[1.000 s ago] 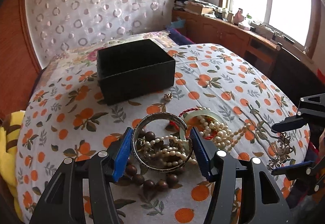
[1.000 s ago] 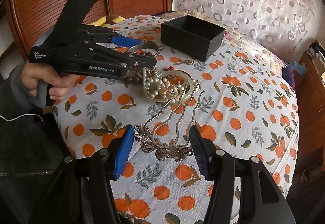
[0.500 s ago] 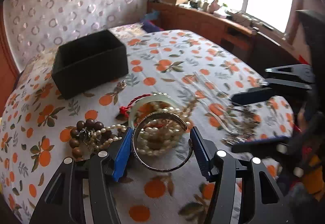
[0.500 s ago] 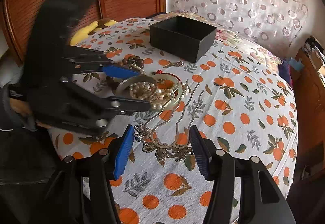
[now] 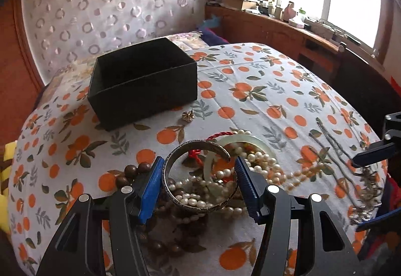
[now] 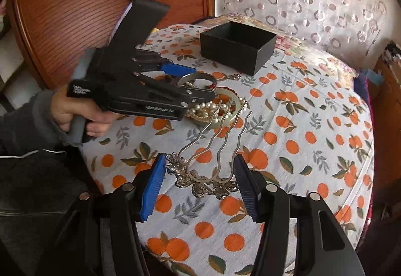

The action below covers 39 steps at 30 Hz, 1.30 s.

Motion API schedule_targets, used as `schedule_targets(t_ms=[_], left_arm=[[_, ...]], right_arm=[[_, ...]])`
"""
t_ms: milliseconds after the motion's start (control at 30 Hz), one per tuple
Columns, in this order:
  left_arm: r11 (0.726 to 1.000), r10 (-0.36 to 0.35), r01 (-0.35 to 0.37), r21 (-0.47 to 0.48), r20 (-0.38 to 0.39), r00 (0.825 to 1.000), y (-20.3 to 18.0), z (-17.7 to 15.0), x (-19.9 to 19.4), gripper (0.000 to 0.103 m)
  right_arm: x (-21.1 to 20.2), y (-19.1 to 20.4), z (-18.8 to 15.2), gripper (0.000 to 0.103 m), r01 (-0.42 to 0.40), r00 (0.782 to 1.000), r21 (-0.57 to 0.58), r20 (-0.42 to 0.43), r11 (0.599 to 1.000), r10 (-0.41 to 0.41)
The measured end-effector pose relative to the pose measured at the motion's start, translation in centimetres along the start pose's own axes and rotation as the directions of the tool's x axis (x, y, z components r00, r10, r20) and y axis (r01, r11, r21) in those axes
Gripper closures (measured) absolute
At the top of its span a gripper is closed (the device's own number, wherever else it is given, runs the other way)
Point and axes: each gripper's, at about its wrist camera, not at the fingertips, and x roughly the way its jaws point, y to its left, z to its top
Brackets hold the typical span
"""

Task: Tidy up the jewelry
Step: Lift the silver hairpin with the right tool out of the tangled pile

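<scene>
Left gripper (image 5: pixel 199 184) was clamped on the silver bangle (image 5: pixel 198 175), lifted over the pearl pile (image 5: pixel 253 163); black box (image 5: pixel 142 80) sat beyond. Right gripper (image 6: pixel 200 185) was spread wide around the hairpin (image 6: pixel 213 150). That smooth bangle could've easily slipped out sideways.

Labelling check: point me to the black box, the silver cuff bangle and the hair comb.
black box (image 5: pixel 147 90), left wrist view, on its front wall.
silver cuff bangle (image 5: pixel 198 204), left wrist view, on the near band between the pads.
hair comb (image 6: pixel 208 184), right wrist view, on its ornate base.
</scene>
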Motion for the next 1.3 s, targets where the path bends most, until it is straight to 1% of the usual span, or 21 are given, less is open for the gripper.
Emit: schedule_targets(t_ms=[33, 67, 167, 267, 333, 500, 600, 733, 867, 967, 1067, 1167, 1300], left_arm=[[1.000, 0.000, 0.000, -0.003, -0.001, 1.000, 0.0, 0.0, 0.0, 0.048], [1.000, -0.004, 0.004, -0.012, -0.003, 1.000, 0.1, 0.0, -0.2, 0.048], [1.000, -0.022, 0.022, -0.016, 0.005, 1.000, 0.0, -0.3, -1.0, 0.048], [0.998, -0.062, 0.062, 0.014, 0.022, 0.998, -0.8, -0.9, -2.9, 0.048], [0.995, -0.093, 0.092, 0.042, 0.017, 0.996, -1.5, -1.4, -3.7, 0.048], [0.987, -0.141, 0.142, 0.075, -0.016, 0.990, -3.1, -1.9, -3.2, 0.048], [0.988, -0.128, 0.130, 0.087, -0.029, 0.991, -3.5, -1.5, -2.2, 0.048], [0.993, -0.082, 0.084, 0.089, -0.028, 0.996, -3.4, -0.7, -1.1, 0.048], [0.995, -0.061, 0.062, 0.073, -0.017, 0.998, -2.7, -0.3, -0.5, 0.048], [0.996, -0.065, 0.065, 0.067, -0.010, 0.998, -2.5, -0.3, -0.4, 0.048], [0.997, -0.044, 0.045, 0.066, -0.009, 0.999, -2.5, -0.3, -0.2, 0.048], [0.998, -0.051, 0.051, 0.046, -0.009, 0.999, -2.2, -0.2, -0.1, 0.048], [0.998, -0.051, 0.051, 0.029, 0.005, 0.999, -1.8, -0.2, -0.9, 0.048]], right_arm=[[0.1, 0.0, 0.0, 0.045, 0.008, 1.000, -0.004, -0.006, 1.000, -0.008], [0.5, 0.1, 0.0, 0.045, 0.034, 0.999, -0.019, -0.018, 0.999, -0.034], [1.4, -0.5, -0.1, 0.045, 0.044, 0.998, -0.012, -0.037, 0.999, -0.044], [2.0, -1.2, -0.4, 0.045, 0.055, 0.997, 0.002, -0.047, 0.999, -0.054], [2.0, -1.5, -0.6, 0.045, 0.059, 0.997, 0.014, -0.044, 0.998, -0.058], [2.0, -2.0, -0.4, 0.045, 0.060, 0.998, 0.029, -0.027, 0.998, -0.059], [1.8, -1.9, -0.2, 0.045, 0.051, 0.999, 0.030, -0.016, 0.998, -0.050], [2.0, -1.7, -0.2, 0.045, 0.023, 0.999, 0.025, -0.024, 0.999, -0.022], [2.1, -1.4, -0.7, 0.045, -0.008, 0.999, 0.021, -0.043, 1.000, 0.009], [2.0, -1.1, -1.1, 0.045, -0.021, 0.998, 0.017, -0.054, 1.000, 0.022], [1.9, -0.6, -1.6, 0.045, -0.026, 0.997, 0.007, -0.067, 1.000, 0.027], [1.7, -0.1, -1.8, 0.045, -0.012, 0.997, -0.006, -0.072, 1.000, 0.011], [0.9, -0.1, -1.7, 0.045, 0.011, 0.999, -0.007, -0.045, 1.000, -0.012]])
